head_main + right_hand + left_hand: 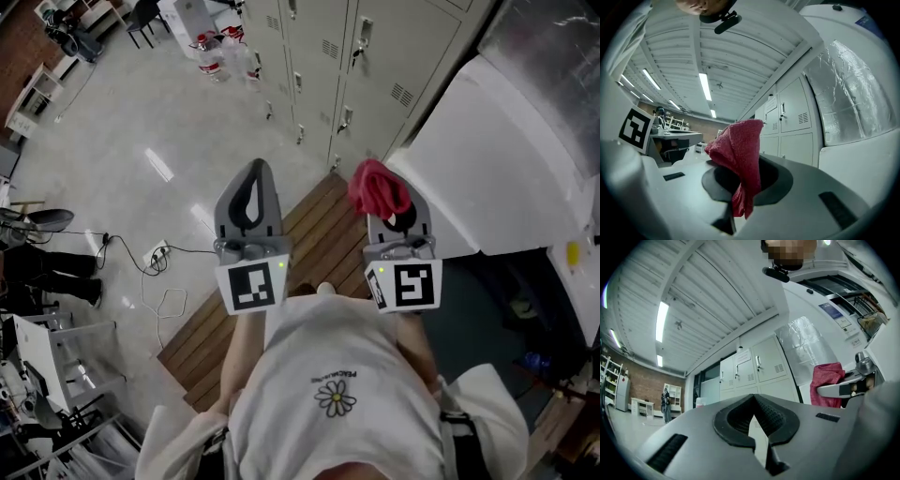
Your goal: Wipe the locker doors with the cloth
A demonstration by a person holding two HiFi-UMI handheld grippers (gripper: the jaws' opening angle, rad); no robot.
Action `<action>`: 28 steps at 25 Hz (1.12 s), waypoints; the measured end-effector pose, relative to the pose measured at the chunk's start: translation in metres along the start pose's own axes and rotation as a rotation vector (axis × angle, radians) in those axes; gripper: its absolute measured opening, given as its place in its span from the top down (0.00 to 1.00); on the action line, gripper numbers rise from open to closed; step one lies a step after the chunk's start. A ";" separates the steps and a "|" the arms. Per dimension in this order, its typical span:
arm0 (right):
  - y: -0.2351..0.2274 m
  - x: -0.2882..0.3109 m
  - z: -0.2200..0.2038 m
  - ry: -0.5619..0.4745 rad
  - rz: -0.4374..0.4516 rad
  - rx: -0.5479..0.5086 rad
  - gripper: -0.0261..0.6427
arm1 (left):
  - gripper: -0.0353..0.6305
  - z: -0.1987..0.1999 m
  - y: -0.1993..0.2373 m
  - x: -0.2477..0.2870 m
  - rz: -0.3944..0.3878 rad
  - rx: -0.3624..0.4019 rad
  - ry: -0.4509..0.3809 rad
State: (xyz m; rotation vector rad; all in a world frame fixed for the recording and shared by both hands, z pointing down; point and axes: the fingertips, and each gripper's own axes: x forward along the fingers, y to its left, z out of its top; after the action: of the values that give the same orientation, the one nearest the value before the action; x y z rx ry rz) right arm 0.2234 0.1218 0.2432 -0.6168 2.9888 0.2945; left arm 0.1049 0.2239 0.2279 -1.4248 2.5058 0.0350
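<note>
The right gripper (392, 211) is pinched on the cloth (377, 187). The red terry rag is bunched into a crumpled knob that stands out past the gripper's tips, and a thin tail of it hangs back through the gap between the jaws. The left gripper (255, 173) is pressed together at its tips with nothing in it, level with the right one and on its left.

The locker doors (375, 56) stand ahead of both grippers, beyond the tips and well apart from the cloth, so no wiping contact exists yet. They are pale grey panels, taller than wide, with vent slots and small handles. The cloth-bearing right gripper is probably the one to reach forward. Its rag leads the jaws, so the fabric should meet a door face first. A white, foil-wrapped bulk (525, 141) lies close on that gripper's right.
</note>
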 end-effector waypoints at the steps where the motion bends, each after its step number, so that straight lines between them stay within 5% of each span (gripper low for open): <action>1: -0.002 0.001 -0.001 -0.004 -0.003 0.001 0.92 | 0.92 -0.001 0.001 0.002 0.006 -0.004 -0.002; 11: -0.009 0.046 -0.047 0.055 0.027 0.008 0.92 | 0.92 -0.041 0.036 0.048 0.040 -0.065 -0.029; 17: -0.019 0.107 -0.108 0.082 -0.063 0.000 0.92 | 0.92 -0.108 0.052 0.110 -0.050 -0.093 -0.044; 28: -0.016 0.201 -0.131 0.107 -0.246 0.043 0.92 | 0.92 -0.139 0.115 0.203 -0.212 -0.122 -0.064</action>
State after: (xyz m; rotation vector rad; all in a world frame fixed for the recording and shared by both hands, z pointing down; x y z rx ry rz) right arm 0.0410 0.0039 0.3459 -1.0136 2.9647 0.1844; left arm -0.1208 0.0925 0.3022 -1.7020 2.3232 0.1934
